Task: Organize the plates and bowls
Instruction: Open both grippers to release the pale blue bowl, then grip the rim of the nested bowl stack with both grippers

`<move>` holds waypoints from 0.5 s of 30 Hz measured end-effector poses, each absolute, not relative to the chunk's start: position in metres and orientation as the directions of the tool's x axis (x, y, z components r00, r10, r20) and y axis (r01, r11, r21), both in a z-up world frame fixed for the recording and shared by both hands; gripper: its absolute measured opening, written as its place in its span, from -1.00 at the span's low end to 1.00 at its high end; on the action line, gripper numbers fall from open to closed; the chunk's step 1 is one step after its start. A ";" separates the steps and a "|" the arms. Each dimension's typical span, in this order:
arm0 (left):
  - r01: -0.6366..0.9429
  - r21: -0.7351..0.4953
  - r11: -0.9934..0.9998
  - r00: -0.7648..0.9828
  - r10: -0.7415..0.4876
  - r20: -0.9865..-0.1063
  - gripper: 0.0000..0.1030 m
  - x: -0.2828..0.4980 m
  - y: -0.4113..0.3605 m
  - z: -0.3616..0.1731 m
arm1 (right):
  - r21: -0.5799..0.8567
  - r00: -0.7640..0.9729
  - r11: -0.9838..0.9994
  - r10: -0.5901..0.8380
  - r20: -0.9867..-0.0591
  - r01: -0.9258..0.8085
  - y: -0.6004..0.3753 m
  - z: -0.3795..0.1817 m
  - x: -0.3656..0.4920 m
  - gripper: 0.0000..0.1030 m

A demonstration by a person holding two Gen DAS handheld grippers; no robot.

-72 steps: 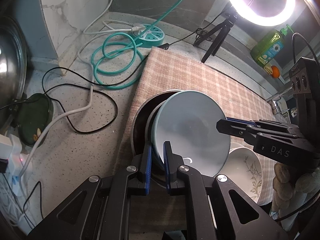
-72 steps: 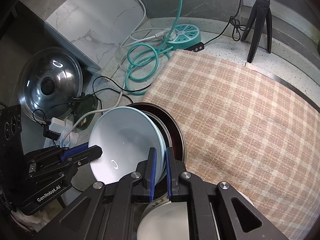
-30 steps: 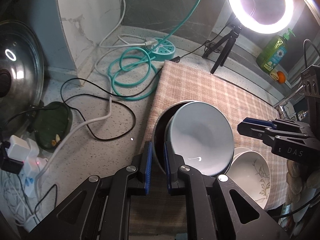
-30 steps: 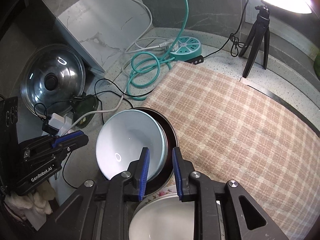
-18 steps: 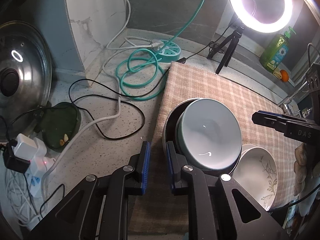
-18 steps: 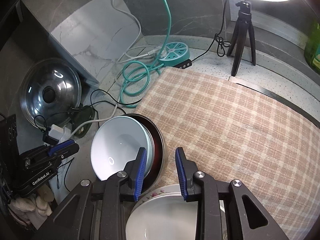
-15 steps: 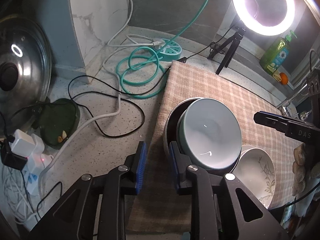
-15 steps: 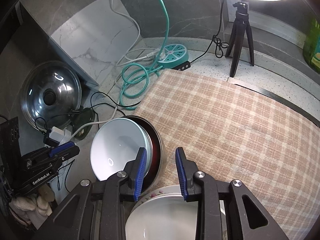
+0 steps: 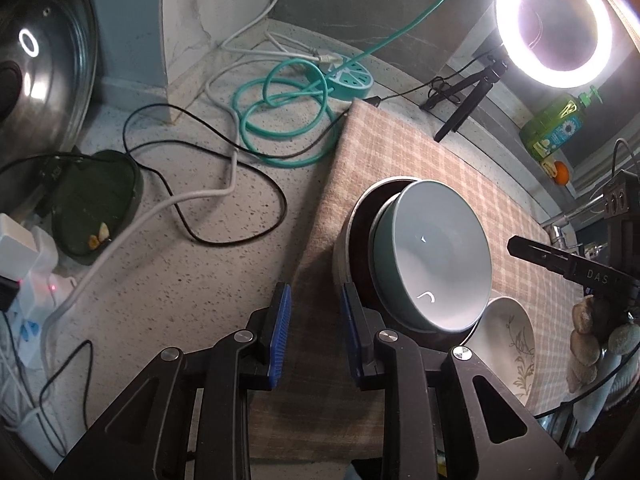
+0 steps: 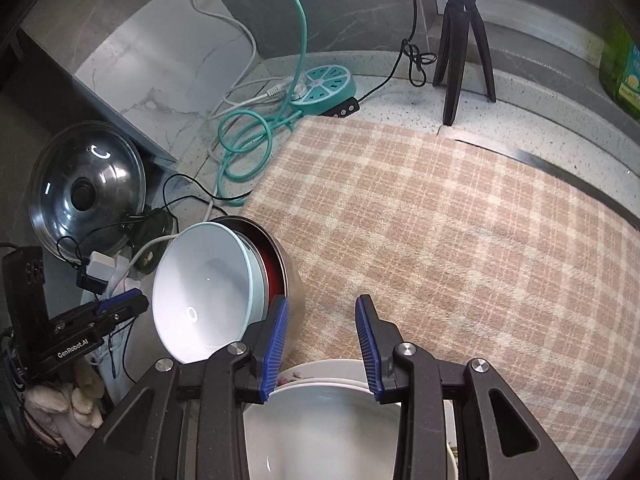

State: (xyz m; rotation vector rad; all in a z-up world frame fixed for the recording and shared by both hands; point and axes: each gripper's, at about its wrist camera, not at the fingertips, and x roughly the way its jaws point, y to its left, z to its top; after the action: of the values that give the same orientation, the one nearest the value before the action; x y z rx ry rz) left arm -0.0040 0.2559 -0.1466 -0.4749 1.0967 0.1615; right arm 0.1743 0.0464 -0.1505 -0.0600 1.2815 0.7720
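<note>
A pale blue bowl (image 9: 432,256) leans tilted inside a metal bowl (image 9: 348,240) with a dark red inside, on the plaid cloth (image 9: 400,152). My left gripper (image 9: 315,304) hangs open just left of the metal bowl, with nothing between its fingers. In the right wrist view the blue bowl (image 10: 204,292) and metal bowl (image 10: 292,280) lie left of my right gripper (image 10: 320,312). Its jaws are opening and hold nothing. A white bowl (image 10: 320,420) on stacked plates sits right under it. That white bowl (image 9: 512,344) has a leaf pattern.
A steel pot lid (image 9: 36,68) leans at the far left beside a dark green dish (image 9: 96,208). Cables and a teal power strip (image 9: 348,76) lie behind the cloth. A ring light on a tripod (image 9: 552,20) and a green soap bottle (image 9: 556,128) stand at the back right.
Both grippers let go of the pale blue bowl's rim, opened and drew back. The bowl now rests inside the metal bowl.
</note>
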 end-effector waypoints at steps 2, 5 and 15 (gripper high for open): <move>-0.351 -0.302 0.886 0.456 -0.120 -0.882 -0.54 -0.003 0.255 -0.149 | 0.382 0.063 0.751 0.488 -0.871 -0.538 0.047 -0.153 0.174 -0.39; -0.345 -0.320 0.882 0.459 -0.139 -0.878 -0.55 -0.001 0.255 -0.151 | 0.415 0.028 0.749 0.499 -0.866 -0.516 0.049 -0.159 0.176 -0.40; -0.340 -0.374 0.863 0.463 -0.193 -0.865 -0.56 0.006 0.256 -0.155 | 0.498 -0.047 0.746 0.536 -0.843 -0.442 0.054 -0.176 0.181 -0.58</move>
State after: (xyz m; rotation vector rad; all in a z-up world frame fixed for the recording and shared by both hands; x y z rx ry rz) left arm 0.0064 0.2563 -0.1547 -0.5505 1.1014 0.0957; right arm 0.1807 0.0542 -0.1762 0.0828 1.4101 0.7934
